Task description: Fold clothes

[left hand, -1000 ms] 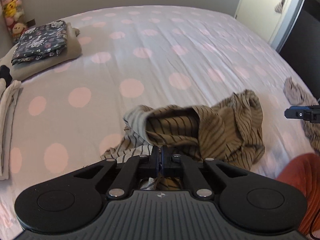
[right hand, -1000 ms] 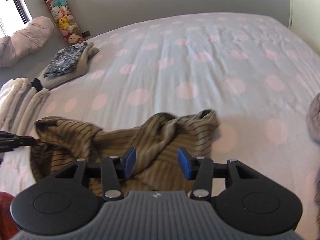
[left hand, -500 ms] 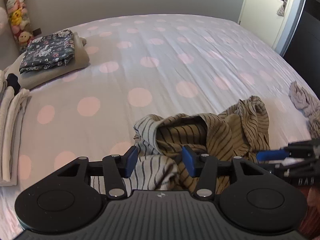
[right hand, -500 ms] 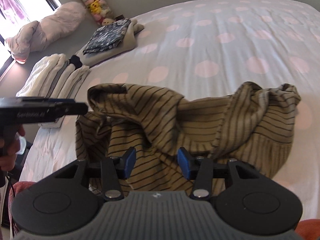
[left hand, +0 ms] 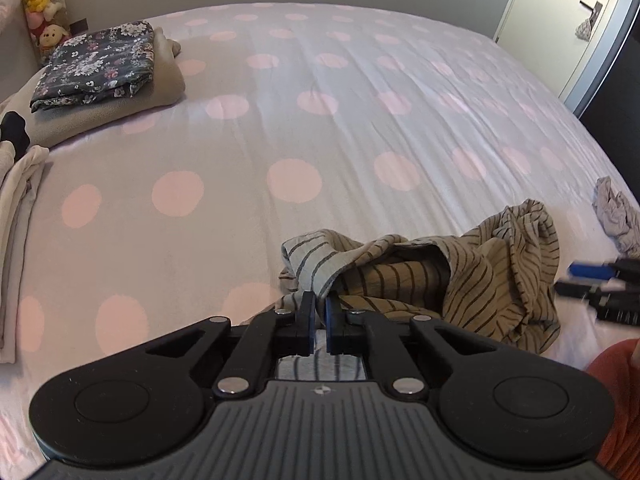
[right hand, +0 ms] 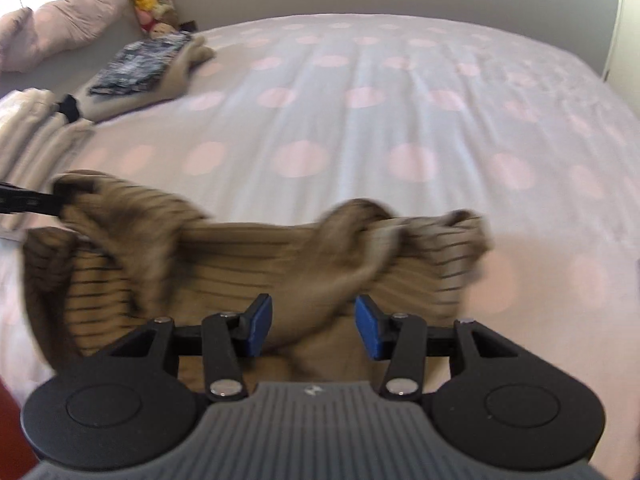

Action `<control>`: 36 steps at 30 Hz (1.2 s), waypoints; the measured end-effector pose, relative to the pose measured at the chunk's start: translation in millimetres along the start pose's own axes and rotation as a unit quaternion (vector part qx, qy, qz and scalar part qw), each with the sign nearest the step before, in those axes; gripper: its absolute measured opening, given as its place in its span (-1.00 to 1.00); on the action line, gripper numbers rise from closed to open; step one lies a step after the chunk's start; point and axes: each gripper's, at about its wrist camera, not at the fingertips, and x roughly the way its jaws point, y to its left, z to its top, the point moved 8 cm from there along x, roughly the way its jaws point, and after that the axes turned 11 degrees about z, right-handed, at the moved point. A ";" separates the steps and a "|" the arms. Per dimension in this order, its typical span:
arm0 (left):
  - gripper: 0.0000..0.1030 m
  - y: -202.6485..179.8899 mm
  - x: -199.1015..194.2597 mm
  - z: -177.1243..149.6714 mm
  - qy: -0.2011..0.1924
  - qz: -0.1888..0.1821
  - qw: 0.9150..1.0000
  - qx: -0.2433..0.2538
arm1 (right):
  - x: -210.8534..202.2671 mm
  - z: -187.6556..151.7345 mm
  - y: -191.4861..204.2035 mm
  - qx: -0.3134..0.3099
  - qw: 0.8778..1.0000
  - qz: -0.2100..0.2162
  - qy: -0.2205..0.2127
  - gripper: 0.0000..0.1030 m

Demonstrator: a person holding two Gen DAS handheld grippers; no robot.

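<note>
A crumpled tan garment with dark stripes [left hand: 472, 280] lies on the polka-dot bed [left hand: 320, 140] near the front edge. My left gripper [left hand: 318, 322] is shut on its pale striped edge [left hand: 308, 264]. In the right wrist view the same garment [right hand: 248, 256] is blurred and spread in front of my right gripper [right hand: 314, 328], which is open with cloth between its blue pads [right hand: 260, 324]. The right gripper also shows at the right edge of the left wrist view [left hand: 600, 280]. The left gripper's tip [right hand: 32, 202] shows at the garment's left end.
A folded floral cloth [left hand: 96, 66] lies on a beige folded one [left hand: 132, 98] at the far left. Folded cream items [left hand: 16, 216] lie along the left edge. A grey crumpled garment [left hand: 616, 216] lies at the right. Plush toys [left hand: 40, 0] and a door [left hand: 568, 20] stand beyond.
My left gripper opened half a second ago and has now shut on the garment's pale edge. The right gripper stayed open and swung back over the cloth, with motion blur.
</note>
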 end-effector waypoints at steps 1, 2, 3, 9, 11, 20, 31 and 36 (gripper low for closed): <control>-0.93 -0.5 1.3 0.5 0.001 0.000 1.000 0.005 | -1.2 2.4 -14.5 -0.008 1.000 -0.015 0.001 -0.04; -0.91 -1.5 2.7 1.9 0.000 0.001 1.000 0.008 | -2.1 6.0 -26.6 -0.015 1.000 -0.025 0.002 -0.05; -0.91 -2.5 4.0 3.3 -0.001 0.002 1.000 0.012 | -2.4 10.5 -37.5 -0.023 0.999 -0.033 0.001 -0.08; -0.71 -8.4 12.3 12.0 -0.005 0.009 0.999 0.033 | 13.9 34.8 -71.8 -0.108 0.993 -0.043 0.016 -0.18; -0.71 -10.3 15.1 14.9 -0.007 0.011 0.999 0.041 | 27.5 40.6 -74.0 -0.136 0.990 -0.027 0.029 -0.18; -0.99 -8.6 12.9 30.1 -0.019 0.015 0.999 0.040 | 68.0 38.1 -83.1 -0.102 0.989 0.063 0.081 -0.96; -1.00 11.5 -104.3 106.5 -0.161 0.042 0.986 -0.004 | -76.1 140.9 -53.3 -0.126 0.982 -0.038 -0.132 -0.98; -1.00 11.9 -197.7 147.9 -0.255 0.069 0.965 -0.007 | -164.5 205.4 -21.4 -0.156 0.956 -0.083 -0.236 -0.98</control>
